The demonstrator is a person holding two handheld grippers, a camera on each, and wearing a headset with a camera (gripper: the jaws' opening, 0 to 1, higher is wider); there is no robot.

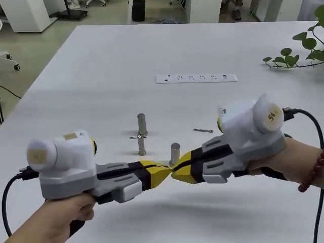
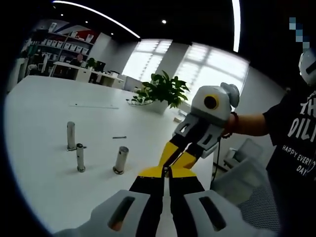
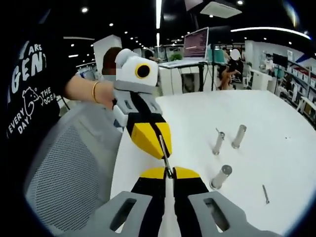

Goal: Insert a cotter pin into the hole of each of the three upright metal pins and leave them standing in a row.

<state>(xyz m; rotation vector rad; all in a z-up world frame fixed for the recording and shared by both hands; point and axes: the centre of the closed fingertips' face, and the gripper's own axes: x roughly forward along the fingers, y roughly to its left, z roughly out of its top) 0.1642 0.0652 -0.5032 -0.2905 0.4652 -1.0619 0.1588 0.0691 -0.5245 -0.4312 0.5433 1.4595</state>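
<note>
Two grippers meet tip to tip low over the near side of the table (image 1: 101,71), the left gripper (image 1: 167,171) and the right gripper (image 1: 177,173), each with its jaws closed. Between them, clearest in the right gripper view, runs a thin held cotter (image 3: 166,160). It looks pinched at both ends, so I read this as a hand-over or re-grip to set its angle, with insertion not yet begun. Just behind the tips stands the near pin (image 1: 175,152), upright and, as far as I can tell, with its hole empty. To its left, the left pin (image 1: 142,146) seems to carry a cotter crosswise near its top. The far pin (image 1: 142,123) stands just beyond it, bare. A loose cotter (image 1: 202,130) lies flat to the right, apart from all three pins. Next, one gripper should let go while the other lines the cotter's legs up with the near pin's hole and pushes level without tipping the pin.
</note>
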